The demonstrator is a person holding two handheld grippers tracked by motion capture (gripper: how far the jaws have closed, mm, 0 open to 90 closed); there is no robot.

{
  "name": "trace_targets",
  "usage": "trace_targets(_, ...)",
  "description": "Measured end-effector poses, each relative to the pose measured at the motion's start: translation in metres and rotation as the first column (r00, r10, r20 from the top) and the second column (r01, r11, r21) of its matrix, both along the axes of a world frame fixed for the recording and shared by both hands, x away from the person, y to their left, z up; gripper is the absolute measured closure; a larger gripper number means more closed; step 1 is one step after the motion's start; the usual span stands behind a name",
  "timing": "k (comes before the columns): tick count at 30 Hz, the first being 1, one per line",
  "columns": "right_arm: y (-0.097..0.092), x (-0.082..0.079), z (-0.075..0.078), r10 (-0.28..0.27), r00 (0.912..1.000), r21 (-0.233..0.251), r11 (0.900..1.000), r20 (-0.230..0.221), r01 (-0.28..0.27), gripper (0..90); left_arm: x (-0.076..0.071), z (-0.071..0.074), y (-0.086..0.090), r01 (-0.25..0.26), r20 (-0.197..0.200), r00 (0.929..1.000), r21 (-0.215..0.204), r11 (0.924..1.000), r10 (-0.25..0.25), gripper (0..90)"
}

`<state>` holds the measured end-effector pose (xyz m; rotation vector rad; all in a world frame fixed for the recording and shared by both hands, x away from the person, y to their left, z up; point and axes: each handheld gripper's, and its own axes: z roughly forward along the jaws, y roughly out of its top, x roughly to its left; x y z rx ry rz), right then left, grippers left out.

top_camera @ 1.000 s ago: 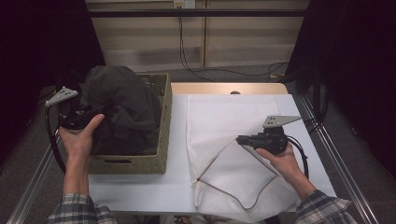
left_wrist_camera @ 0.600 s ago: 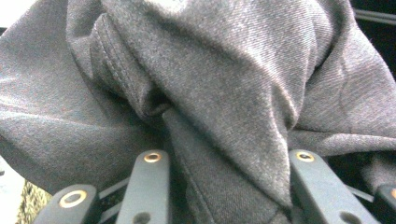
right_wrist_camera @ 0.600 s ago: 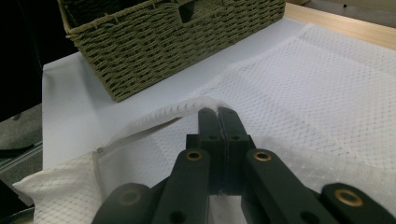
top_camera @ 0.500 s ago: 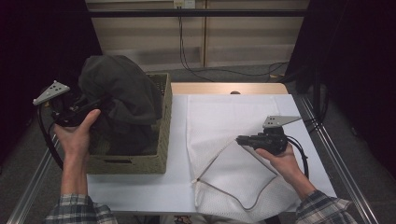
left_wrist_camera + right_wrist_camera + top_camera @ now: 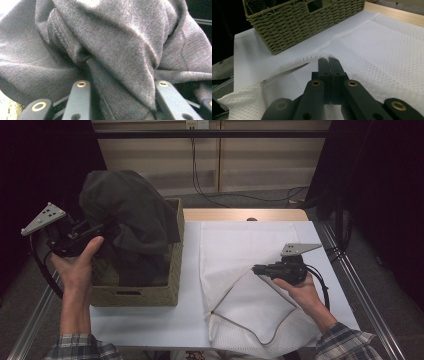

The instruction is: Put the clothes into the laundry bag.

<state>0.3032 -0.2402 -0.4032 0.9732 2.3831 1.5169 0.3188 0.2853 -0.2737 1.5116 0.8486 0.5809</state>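
High view: left hand-held gripper (image 5: 102, 231) clamps the dark garment (image 5: 135, 215); right hand-held gripper (image 5: 256, 269), jaws closed, pinches the mesh bag (image 5: 240, 245).

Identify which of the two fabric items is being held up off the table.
The dark grey garment: the left gripper holds it raised above the woven basket, while the white mesh bag lies on the table.

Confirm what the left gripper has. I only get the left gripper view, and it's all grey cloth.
Observer: A dark grey garment, clamped by the left gripper and partly out of the woven basket.
Operator: And the right gripper?
Observer: The right gripper is shut on the edge of a white mesh bag, holding its mouth up.
Operator: Where's the bag?
Observer: On the white table, beside the basket.
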Motion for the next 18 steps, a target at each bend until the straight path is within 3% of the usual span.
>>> trace_targets(2,0.0,0.001,-0.001,-0.001,1.0,-0.005,1.0,0.0,0.001,89.8,-0.002,0.001,-0.002,0.013,0.01,0.9999,-0.006,0.9999,-0.013,64.9)
trace_targets(5,0.0,0.0,-0.001,-0.001,1.0,-0.004,1.0,-0.002,0.001,89.8,-0.003,0.004,-0.004,0.035,0.011,0.9993,-0.047,0.9983,-0.035,65.0)
trace_targets(13,0.0,0.001,-0.001,-0.004,1.0,-0.006,1.0,0.0,0.004,89.8,-0.013,0.021,-0.015,0.083,0.068,0.9945,-0.045,0.9956,-0.08,65.0)
trace_targets(18,0.0,0.0,-0.002,-0.008,0.9999,-0.004,1.0,-0.008,0.008,89.8,-0.019,0.013,-0.03,0.102,0.072,0.9924,-0.026,0.9945,-0.1,65.0)
